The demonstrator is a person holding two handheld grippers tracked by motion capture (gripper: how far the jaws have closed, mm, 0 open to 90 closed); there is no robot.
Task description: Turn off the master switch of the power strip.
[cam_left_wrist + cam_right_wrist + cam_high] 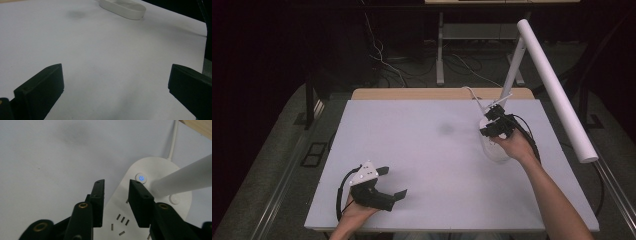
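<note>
Toward the far right part of the white table [422, 165], a white desk lamp is standing on its oval lamp base [496, 152], and everything else is best placed from that base. Its long axis is running from the near edge of the table toward the far edge, with the white cord [172, 143] leaving at the far end, toward the wooden strip there. From the base the lamp stem [512, 75] is rising and leaning away, carrying the long white lamp bar [557, 95], which is slanting down over the right edge of the table toward the person. In the right gripper view the base is showing socket slots [121, 220] at the near end and a power button [141, 178] glowing blue beside the foot of the stem. The right gripper [116, 182] is hanging directly over the base, jaws pointing down at it, drawn close together yet with a gap between them and nothing pinched; one tip is sitting just short of the button. The left gripper [392, 182] is resting well apart from the base, near the table's front left corner, its jaws spread wide over bare surface. Left of the base a broad stretch of table is lying open, marked by a faint grey smudge [445, 128]; right of it the edge is near.
</note>
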